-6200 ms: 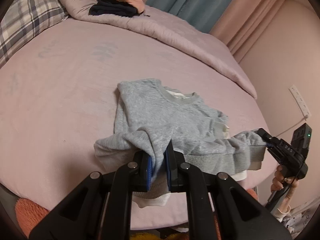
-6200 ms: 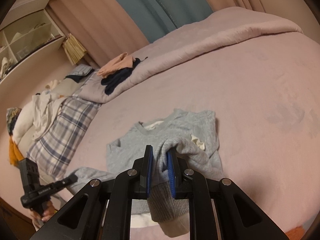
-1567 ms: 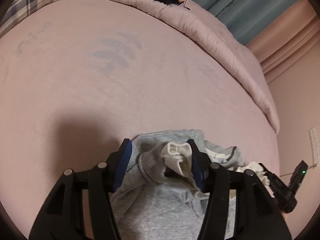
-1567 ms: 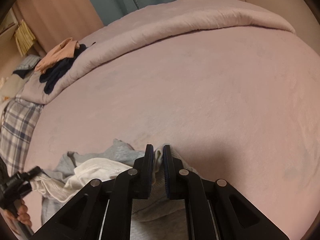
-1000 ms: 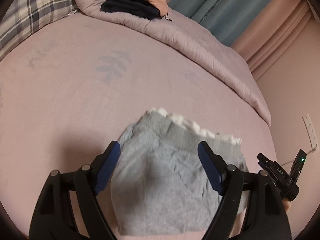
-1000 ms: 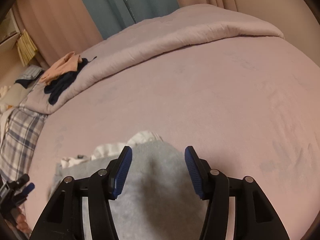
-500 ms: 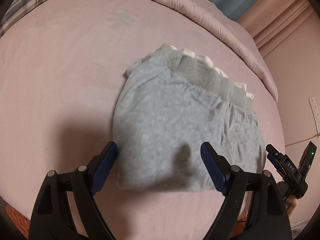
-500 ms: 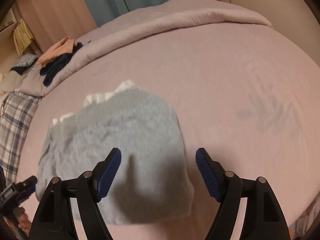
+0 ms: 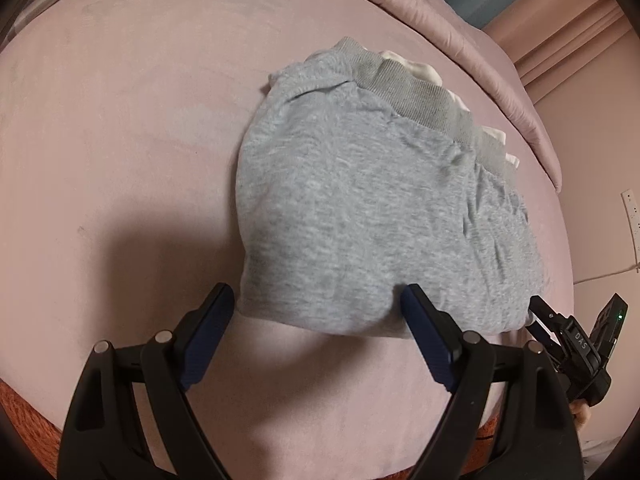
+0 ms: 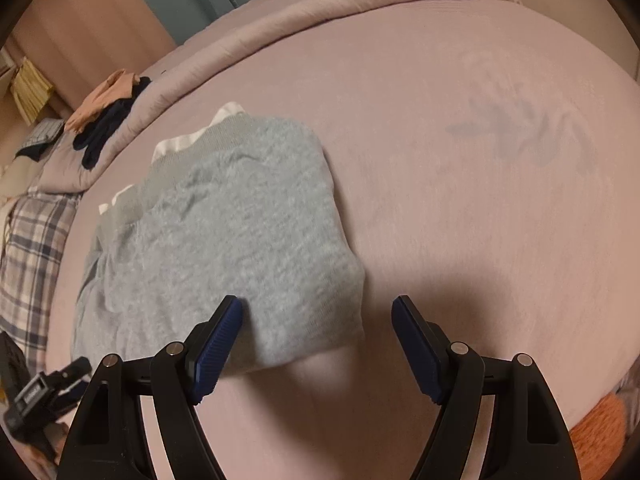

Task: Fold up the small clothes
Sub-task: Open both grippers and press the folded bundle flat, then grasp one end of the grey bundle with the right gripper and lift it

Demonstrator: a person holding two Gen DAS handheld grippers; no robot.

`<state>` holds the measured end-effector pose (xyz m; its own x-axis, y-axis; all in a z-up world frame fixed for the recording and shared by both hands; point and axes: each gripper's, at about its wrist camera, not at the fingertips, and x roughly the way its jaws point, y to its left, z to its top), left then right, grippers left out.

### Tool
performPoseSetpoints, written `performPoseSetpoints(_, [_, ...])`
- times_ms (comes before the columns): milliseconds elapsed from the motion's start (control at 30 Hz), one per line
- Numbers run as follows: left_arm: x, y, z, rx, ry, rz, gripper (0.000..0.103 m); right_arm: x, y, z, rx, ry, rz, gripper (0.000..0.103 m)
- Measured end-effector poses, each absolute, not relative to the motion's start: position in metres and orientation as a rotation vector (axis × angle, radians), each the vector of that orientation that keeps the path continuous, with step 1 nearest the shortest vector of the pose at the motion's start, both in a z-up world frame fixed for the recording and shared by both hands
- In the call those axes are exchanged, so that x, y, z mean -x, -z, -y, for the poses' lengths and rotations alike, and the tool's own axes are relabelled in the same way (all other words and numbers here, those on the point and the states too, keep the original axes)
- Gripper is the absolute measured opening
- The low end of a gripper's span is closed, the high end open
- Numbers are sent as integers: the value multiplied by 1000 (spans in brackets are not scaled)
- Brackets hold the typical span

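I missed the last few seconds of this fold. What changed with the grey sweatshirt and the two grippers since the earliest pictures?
The grey sweatshirt lay spread out with each gripper clamping a part of it; now it lies folded in half, ribbed hem at the far edge. Both let go: the left gripper is open, and the right gripper has just been opening, its pads not pressing. The pink bedspread and the far clothes pile are unchanged.

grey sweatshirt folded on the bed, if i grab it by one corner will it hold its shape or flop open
The grey sweatshirt will likely flop: it is soft knit, wrinkled near the ribbed hem. Its folded layers lie loose, so one corner would probably peel off alone. It should not slide much on the fuzzy pink bedcover.
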<state>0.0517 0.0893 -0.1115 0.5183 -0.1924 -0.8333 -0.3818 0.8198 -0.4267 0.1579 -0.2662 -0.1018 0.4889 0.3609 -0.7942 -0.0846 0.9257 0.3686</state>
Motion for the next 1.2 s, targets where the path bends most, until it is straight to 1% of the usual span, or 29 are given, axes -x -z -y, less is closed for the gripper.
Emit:
performPoseSetpoints(233, [-56, 118, -91, 671, -113, -1011, 84, -157, 108, 267, -332, -281, -1022, 77])
performPoseSetpoints(300, [-57, 120, -93, 700, -113, -1000, 82, -158, 111, 269, -359, -295, -1016, 77])
performPoseSetpoints(367, [-57, 119, -94, 702, -124, -995, 72, -161, 113, 271, -395, -308, -1017, 77])
performPoseSetpoints(400, [-57, 118, -93, 700, -130, -992, 72, -162, 113, 272, -423, -326, -1012, 77])
performPoseSetpoints(467, [-56, 118, -92, 690, -132, -986, 61, -165, 115, 272, -482, -354, -1014, 77])
performPoseSetpoints(567, [-55, 118, -90, 697, -124, -982, 49, -169, 120, 271, -579, -407, -1016, 77])
performPoseSetpoints(600, [-54, 117, -90, 695, -125, -981, 48, -170, 121, 270, -605, -424, -1014, 76])
performPoseSetpoints(667, [-52, 116, -90, 700, -127, -979, 42, -172, 122, 269, -669, -465, -1028, 71])
performPoseSetpoints(733, [-50, 116, -89, 700, -126, -978, 39, -169, 119, 269, -719, -506, -1027, 71])
performPoseSetpoints(933, [-48, 113, -88, 687, -127, -979, 37, -156, 99, 262, -635, -498, -1006, 71])
performPoseSetpoints(1000, [-49, 113, -86, 671, -131, -981, 37, -157, 97, 261, -641, -513, -994, 75])
performPoseSetpoints(1033, [-50, 113, -86, 668, -133, -983, 36, -161, 99, 260, -645, -511, -1000, 79])
performPoseSetpoints(1200, [-51, 112, -85, 667, -127, -985, 34, -186, 125, 248, -634, -433, -1061, 77])
